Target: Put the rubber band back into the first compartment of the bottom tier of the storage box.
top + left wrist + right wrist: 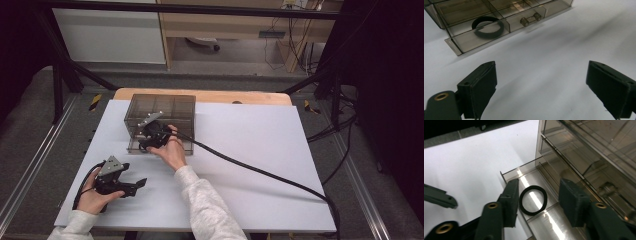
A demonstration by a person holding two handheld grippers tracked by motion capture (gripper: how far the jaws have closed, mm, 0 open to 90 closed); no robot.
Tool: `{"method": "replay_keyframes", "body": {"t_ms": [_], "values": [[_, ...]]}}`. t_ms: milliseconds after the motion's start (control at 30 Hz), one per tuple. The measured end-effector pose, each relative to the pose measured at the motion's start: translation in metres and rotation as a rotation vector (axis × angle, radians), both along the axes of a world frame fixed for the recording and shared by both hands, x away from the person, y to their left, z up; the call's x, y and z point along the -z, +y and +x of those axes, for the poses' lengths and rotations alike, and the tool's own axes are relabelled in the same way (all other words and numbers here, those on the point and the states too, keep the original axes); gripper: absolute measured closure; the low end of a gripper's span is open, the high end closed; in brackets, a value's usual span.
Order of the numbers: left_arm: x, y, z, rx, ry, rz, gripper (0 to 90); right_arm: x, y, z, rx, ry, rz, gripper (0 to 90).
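A smoky clear drawer cabinet [165, 107] stands at the back left of the white table top [260, 145]. Its lowest drawer [544, 225] is pulled out, and a black ring [534, 213] lies flat on the drawer floor. My right gripper [540, 182] hangs over this drawer with its jaws open; the ring sits below and between them, untouched. In the high view the right gripper [144, 146] is at the cabinet's front. My left gripper [138, 185] rests low over the table near the front left, jaws wide open with nothing between them [541, 66]. Its view shows the ring [489, 34] too.
A thick black cable [260, 172] runs from the right gripper across the table to the right edge. A second drawer beside the open one has a small knob handle [530, 19]. Dark frame posts and floor rails flank the table.
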State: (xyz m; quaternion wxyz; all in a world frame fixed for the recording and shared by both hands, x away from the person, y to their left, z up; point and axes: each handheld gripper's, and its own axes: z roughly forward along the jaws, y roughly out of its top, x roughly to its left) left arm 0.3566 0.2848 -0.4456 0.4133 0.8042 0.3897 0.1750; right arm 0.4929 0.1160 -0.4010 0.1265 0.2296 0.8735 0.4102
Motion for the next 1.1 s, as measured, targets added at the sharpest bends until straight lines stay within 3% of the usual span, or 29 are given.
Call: {"method": "replay_keyframes", "body": {"t_ms": [500,867,1100], "values": [[0.0,-0.001,0.0,0.0,0.003,0.001,9.6,-0.013,-0.031,-0.017,0.035,0.021,0.031,25.5],[0.001,-0.001,0.0,0.002,0.005,0.002,9.6,-0.023,-0.056,-0.027,0.098,0.008,-0.009,10.8],[0.001,-0.001,0.0,0.001,0.005,0.003,9.6,-0.028,-0.07,-0.032,0.135,-0.01,-0.042,6.8]]}}
